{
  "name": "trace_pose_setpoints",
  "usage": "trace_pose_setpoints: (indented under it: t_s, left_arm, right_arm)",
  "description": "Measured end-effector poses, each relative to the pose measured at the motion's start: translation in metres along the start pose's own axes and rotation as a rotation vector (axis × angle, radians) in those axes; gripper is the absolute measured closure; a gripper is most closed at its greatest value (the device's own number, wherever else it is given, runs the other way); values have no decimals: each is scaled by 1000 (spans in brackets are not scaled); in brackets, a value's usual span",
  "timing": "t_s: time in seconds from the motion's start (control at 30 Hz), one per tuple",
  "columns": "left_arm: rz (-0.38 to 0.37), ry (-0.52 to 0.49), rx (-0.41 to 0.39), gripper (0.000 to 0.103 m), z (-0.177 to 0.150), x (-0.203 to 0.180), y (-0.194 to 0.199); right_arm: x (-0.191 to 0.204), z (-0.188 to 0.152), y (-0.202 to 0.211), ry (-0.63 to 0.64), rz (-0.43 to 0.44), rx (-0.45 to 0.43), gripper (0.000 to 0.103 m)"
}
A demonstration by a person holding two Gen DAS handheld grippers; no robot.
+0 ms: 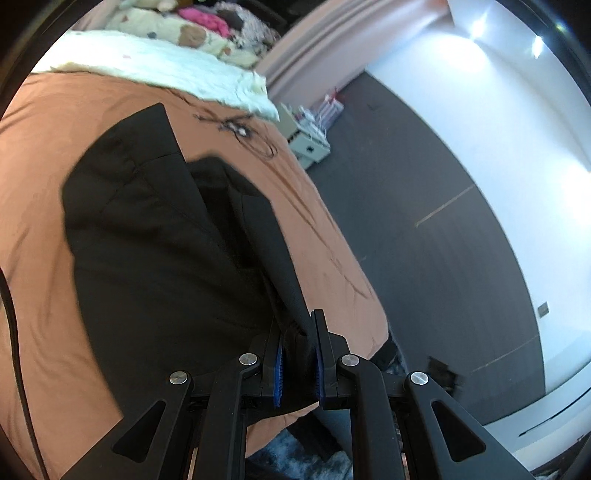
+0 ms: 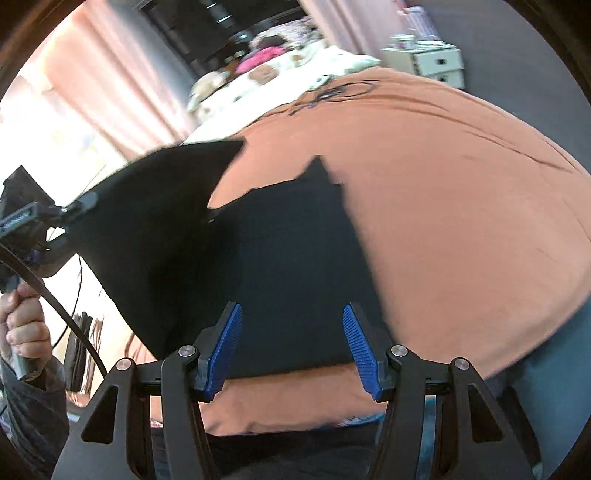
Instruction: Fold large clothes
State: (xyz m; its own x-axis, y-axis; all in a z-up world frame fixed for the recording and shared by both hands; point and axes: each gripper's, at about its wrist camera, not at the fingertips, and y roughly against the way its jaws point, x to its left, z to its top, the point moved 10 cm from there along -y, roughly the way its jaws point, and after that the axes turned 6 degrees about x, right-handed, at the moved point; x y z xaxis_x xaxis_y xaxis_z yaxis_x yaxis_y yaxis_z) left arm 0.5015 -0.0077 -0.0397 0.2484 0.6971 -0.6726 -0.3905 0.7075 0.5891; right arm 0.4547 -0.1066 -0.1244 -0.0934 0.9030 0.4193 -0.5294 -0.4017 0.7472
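A large black garment (image 1: 155,236) lies on the orange bedspread (image 1: 40,206). My left gripper (image 1: 298,332) is shut on an edge of the garment and lifts that part off the bed. In the right wrist view the garment (image 2: 288,266) lies flat on the bedspread (image 2: 461,206), with its left part raised toward the left gripper (image 2: 79,206) at the far left. My right gripper (image 2: 291,328) is open and empty above the garment's near edge.
A white fluffy blanket (image 1: 159,66) and a patterned quilt (image 1: 166,26) lie at the far end of the bed. A white drawer unit (image 1: 308,144) stands beside the bed on dark floor (image 1: 424,258). Pink curtains (image 2: 96,85) hang behind.
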Motion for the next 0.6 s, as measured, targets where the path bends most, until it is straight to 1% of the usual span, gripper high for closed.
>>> trace_pose_setpoints:
  t_s: [0.2, 0.23, 0.33, 0.43, 0.47, 0.5, 0.53, 0.57, 0.6]
  left_arm:
    - [24, -19, 153, 90, -21, -12, -92]
    - [27, -24, 172, 90, -26, -14, -102]
    - [40, -52, 239, 90, -40, -23, -132]
    - [55, -86, 332, 90, -64, -28, -156]
    - [58, -92, 362, 89, -73, -29, -162]
    - [72, -100, 390, 86, -82, -29, -167]
    - [82, -111, 402, 80, -85, -28, -169]
    - [87, -122, 411, 78, -88, -28, -170]
    - [85, -127, 411, 71, -85, -26, -168]
  right_arm:
    - [-41, -25, 0, -80, -39, 10, 48]
    - [-44, -16, 7, -88, -40, 13, 48]
    - [-53, -18, 18, -113, -35, 20, 48]
    - [-55, -22, 28, -118, -13, 33, 47]
    - [-54, -22, 29, -122, -2, 36, 44]
    - [-53, -22, 30, -123, 10, 37, 38]
    - [-55, -24, 32, -124, 17, 40, 36]
    - [-54, -22, 31, -119, 30, 42, 34]
    - [-53, -20, 28, -115, 45, 47, 33]
